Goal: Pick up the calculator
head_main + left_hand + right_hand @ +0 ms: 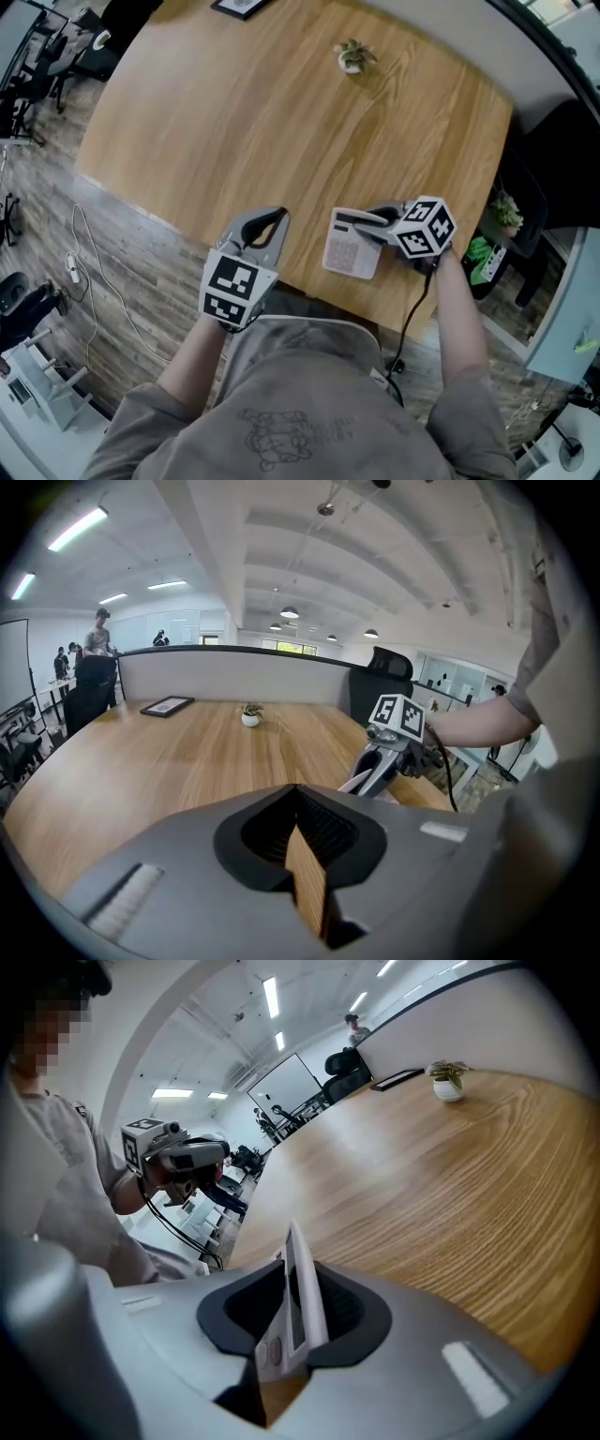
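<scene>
Right gripper (373, 223): my jaws are clamped on the calculator (351, 251), gripping its right side. The calculator is at the near edge of the wooden table (281, 112). Left gripper (270, 225): jaws together, nothing between them, just left of the calculator

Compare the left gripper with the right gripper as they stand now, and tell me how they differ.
The right gripper is clamped on an edge of the calculator. The left gripper holds nothing, and its jaws are together. The right gripper touches the calculator, while the left gripper sits apart, to the calculator's left, near the table's front edge. Both are grey and carry a marker cube.
</scene>
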A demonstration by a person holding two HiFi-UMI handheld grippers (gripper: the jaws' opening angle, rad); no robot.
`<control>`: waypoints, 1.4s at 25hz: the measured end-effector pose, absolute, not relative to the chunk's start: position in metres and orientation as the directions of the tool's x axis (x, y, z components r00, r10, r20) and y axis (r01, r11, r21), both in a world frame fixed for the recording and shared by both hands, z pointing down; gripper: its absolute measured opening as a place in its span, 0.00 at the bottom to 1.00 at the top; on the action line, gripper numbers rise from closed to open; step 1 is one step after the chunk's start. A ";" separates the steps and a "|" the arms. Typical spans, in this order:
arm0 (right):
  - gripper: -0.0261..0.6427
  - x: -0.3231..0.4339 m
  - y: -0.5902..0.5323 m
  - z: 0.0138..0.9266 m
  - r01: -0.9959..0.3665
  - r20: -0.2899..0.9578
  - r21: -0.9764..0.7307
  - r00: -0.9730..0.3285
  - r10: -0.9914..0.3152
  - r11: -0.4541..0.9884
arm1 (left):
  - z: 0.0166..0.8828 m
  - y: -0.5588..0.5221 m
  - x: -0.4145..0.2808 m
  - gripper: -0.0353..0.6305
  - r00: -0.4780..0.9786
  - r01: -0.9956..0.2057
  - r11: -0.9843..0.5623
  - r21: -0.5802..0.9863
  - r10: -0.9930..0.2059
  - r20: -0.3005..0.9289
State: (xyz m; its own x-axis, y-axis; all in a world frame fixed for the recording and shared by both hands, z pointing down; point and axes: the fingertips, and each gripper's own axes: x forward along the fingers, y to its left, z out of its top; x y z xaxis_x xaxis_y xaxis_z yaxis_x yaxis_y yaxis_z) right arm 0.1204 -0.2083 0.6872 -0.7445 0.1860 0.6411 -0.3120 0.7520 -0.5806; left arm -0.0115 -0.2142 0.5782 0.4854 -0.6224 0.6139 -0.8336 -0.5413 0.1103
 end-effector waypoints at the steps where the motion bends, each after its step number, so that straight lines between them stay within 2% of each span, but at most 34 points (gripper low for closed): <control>1: 0.17 0.121 -0.207 0.685 -0.324 0.644 -0.583 -0.744 0.180 0.745 | 0.575 -0.213 -0.013 0.06 0.484 -0.836 -0.537 0.113 -0.625 0.613; 4: 0.15 0.121 -0.209 0.672 -0.371 0.638 -0.591 -0.759 0.133 0.716 | 0.566 -0.211 -0.016 0.06 0.480 -0.842 -0.528 0.116 -0.632 0.609; 11: 0.13 0.121 -0.228 0.617 -0.556 0.680 -0.438 -0.719 -0.144 0.707 | 0.529 -0.208 -0.031 0.06 0.468 -0.850 -0.518 0.095 -0.660 0.587; 16: 0.14 0.130 -0.246 0.555 -0.637 0.645 -0.368 -0.700 -0.308 0.678 | 0.495 -0.209 -0.035 0.06 0.468 -0.848 -0.526 0.061 -0.690 0.552; 25: 0.14 0.135 -0.269 0.404 -0.710 0.409 -0.233 -0.691 -0.596 0.664 | 0.397 -0.230 -0.047 0.06 0.459 -0.855 -0.517 -0.044 -0.794 0.398; 30: 0.14 0.127 -0.255 0.323 -0.720 0.257 -0.096 -0.685 -0.682 0.687 | 0.347 -0.229 -0.052 0.06 0.469 -0.844 -0.524 -0.114 -0.824 0.319; 35: 0.13 0.133 -0.233 0.262 -0.759 0.129 -0.007 -0.647 -0.752 0.652 | 0.304 -0.225 -0.054 0.06 0.471 -0.850 -0.508 -0.138 -0.851 0.232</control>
